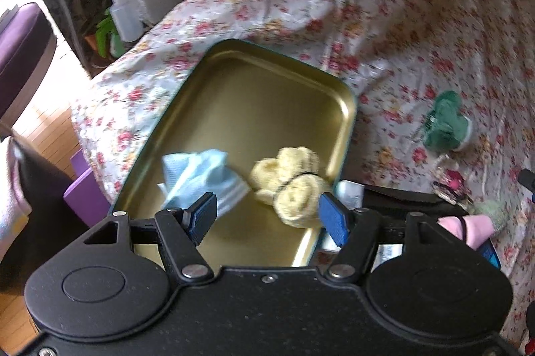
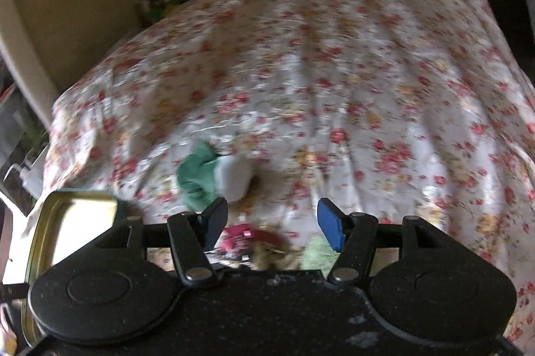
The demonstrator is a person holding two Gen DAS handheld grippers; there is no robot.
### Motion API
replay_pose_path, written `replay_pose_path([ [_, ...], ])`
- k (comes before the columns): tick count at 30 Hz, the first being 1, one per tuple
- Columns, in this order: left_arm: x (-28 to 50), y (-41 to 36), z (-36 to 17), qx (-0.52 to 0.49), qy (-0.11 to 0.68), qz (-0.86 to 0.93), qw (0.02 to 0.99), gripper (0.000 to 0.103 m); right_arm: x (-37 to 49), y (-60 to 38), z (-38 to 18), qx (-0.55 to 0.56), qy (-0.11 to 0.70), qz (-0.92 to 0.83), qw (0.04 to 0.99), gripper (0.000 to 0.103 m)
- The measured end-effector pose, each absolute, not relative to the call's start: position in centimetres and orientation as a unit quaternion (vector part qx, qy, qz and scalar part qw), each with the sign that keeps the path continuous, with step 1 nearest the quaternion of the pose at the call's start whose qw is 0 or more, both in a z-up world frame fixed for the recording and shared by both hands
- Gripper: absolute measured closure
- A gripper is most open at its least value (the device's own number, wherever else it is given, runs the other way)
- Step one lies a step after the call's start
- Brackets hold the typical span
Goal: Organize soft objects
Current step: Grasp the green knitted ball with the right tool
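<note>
A pale yellow crocheted bundle tied with a black band (image 1: pixel 294 189) lies inside the shallow gold-coloured metal tray (image 1: pixel 254 78), near its right wall, beside a crumpled light blue cloth (image 1: pixel 197 170). The left gripper (image 1: pixel 267 215) hovers over the tray, jaws wide apart and empty. Right of the tray, on the floral bedsheet (image 1: pixel 418 21), lies a green knitted piece (image 2: pixel 197 179). The right gripper (image 2: pixel 272 220) gapes, holding nothing.
</note>
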State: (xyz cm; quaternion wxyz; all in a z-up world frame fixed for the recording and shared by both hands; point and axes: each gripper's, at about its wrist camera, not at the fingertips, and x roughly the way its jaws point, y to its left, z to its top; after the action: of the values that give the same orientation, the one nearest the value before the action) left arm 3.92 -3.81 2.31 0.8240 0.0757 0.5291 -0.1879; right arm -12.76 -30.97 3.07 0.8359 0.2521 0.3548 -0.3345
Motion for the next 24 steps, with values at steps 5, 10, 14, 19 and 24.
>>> replay_pose_path([
  [5, 3.0, -6.2, 2.1, 0.092, 0.528, -0.216, 0.816, 0.04, -14.1, -33.4, 1.9, 0.282, 0.374, -0.369, 0.803, 0.043],
  [10, 2.2, -8.1, 1.8, 0.097, 0.531, -0.244, 0.806, 0.04, -14.2, -35.0, -0.4, 0.32, 0.411, -0.368, 0.77, 0.04],
  [14, 1.6, -9.5, 1.8, 0.102, 0.528, -0.264, 0.801, 0.04, -13.8, -34.8, -1.4, 0.332, 0.426, -0.36, 0.76, 0.038],
  [19, 1.3, -10.5, 1.7, 0.103, 0.524, -0.28, 0.798, 0.039, -12.8, -34.6, -2.4, 0.316, 0.443, -0.38, 0.748, 0.035],
  [24, 1.4, -10.9, 1.5, 0.094, 0.524, -0.288, 0.796, 0.039, -12.2, -35.2, -4.0, 0.331, 0.462, -0.378, 0.731, 0.035],
])
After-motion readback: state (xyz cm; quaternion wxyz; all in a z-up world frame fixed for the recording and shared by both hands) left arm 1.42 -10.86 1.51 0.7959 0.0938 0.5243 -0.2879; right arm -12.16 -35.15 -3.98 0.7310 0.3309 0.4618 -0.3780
